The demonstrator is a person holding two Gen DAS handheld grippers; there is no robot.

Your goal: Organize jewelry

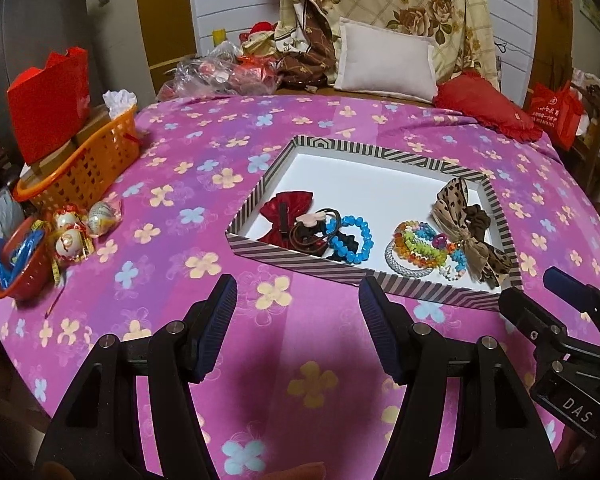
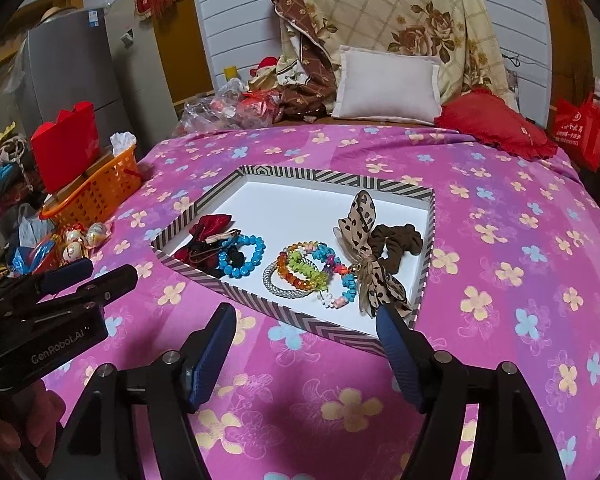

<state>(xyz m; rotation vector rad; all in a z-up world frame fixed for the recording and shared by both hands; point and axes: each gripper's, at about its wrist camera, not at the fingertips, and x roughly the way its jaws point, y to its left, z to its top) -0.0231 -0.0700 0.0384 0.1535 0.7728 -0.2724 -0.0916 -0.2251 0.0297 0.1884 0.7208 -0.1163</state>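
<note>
Two grippers hover near the striped tray (image 1: pixel 260 258) on the flowered bed (image 1: pixel 180 184): left gripper (image 1: pixel 298 300) with jaws apart and empty, then right gripper (image 2: pixel 306 328) likewise; jewelry (image 2: pixel 300 272) lies inside the tray.

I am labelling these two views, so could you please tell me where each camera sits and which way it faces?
Left wrist: on the left tongs, open, angled down over the pink flowered bedspread toward the striped shallow box; the right tongs show at right.
Right wrist: on the right tongs, open, facing the same box; the left tongs show at left.
Shared: box, blue bead bracelet.
</note>
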